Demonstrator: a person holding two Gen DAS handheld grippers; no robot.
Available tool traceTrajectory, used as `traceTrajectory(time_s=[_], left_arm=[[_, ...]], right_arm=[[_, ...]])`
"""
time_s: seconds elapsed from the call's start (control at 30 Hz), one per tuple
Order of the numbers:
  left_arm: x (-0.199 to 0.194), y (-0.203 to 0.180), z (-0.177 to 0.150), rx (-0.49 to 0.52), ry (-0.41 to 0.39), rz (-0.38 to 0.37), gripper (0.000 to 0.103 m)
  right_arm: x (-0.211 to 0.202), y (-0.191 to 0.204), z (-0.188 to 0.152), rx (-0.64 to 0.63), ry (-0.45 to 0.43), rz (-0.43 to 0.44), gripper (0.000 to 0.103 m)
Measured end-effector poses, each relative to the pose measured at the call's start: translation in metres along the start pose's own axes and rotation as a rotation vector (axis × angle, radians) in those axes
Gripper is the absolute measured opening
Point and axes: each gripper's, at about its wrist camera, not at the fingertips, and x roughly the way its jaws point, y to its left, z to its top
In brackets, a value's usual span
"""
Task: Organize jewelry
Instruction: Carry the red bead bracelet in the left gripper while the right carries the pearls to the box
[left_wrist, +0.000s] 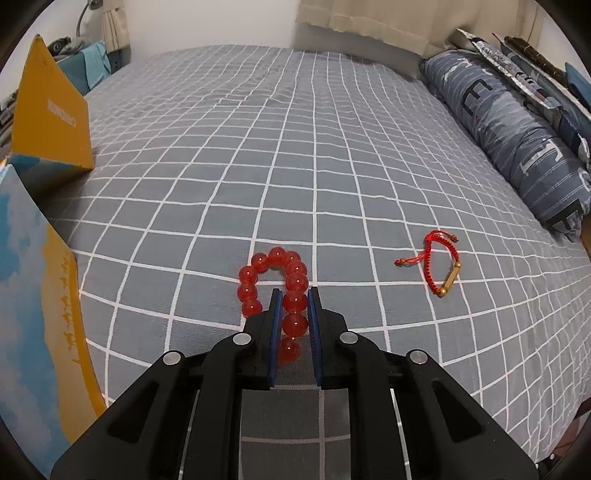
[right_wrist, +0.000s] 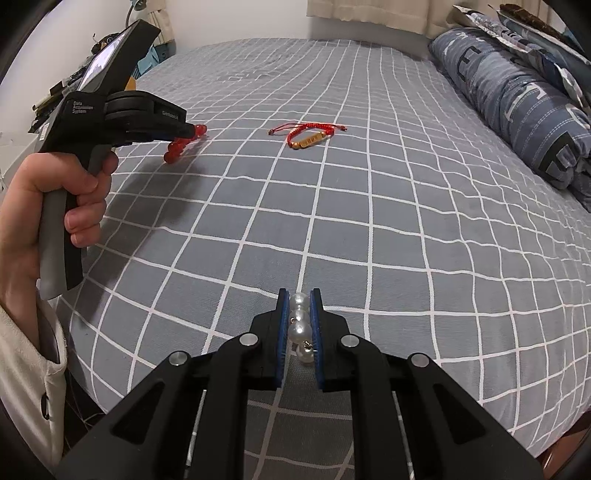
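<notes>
A bed (left_wrist: 332, 147) w/ grey white-grid sheet fills both views. A folded blue patterned duvet (left_wrist: 517, 129) is piled along its right edge. Two yellow-and-blue box panels (left_wrist: 51, 122) are seen at the left, one standing on the sheet, the other nearer the cam. The left gripper (left_wrist: 294, 295) is closed narrow on a red bead bracelet (left_wrist: 258, 273); its beads are pinched between the blue pads, and in the right wrist view the loop is seen hanging off the sheet. The right gripper (right_wrist: 298, 295) is clamped on a pearl strand (right_wrist: 300, 328), near the bed's front edge. A red cord bracelet (right_wrist: 308, 134) w/ gold tube lies flat mid-sheet, well apart from both.
</notes>
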Motion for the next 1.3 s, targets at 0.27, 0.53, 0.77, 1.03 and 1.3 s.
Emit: traceTrajectory(time_s=[0.27, 0.53, 0.77, 1.03, 1.3], left_arm=[[-0.014, -0.002, 0.000, 0.007, -0.016, 0.001, 0.013], [-0.033, -0.006, -0.001, 0.022, -0.037, 0.005, 0.013], [-0.053, -0.007, -0.004, 0.031, -0.055, 0.001, 0.013], [-0.081, -0.007, -0.009, 0.048, -0.081, -0.006, 0.013], [-0.113, 0.002, -0.013, 0.037, -0.103, -0.035, 0.013]], right_arm=[[-0.014, 0.002, 0.003, 0.003, -0.024, -0.008, 0.011], [-0.024, 0.003, 0.003, 0.001, -0.040, -0.011, 0.011], [-0.034, 0.003, 0.008, 0.013, -0.061, -0.016, 0.011], [-0.039, 0.001, 0.018, 0.036, -0.077, -0.024, 0.011], [-0.043, 0.002, 0.032, 0.060, -0.100, -0.015, 0.011]])
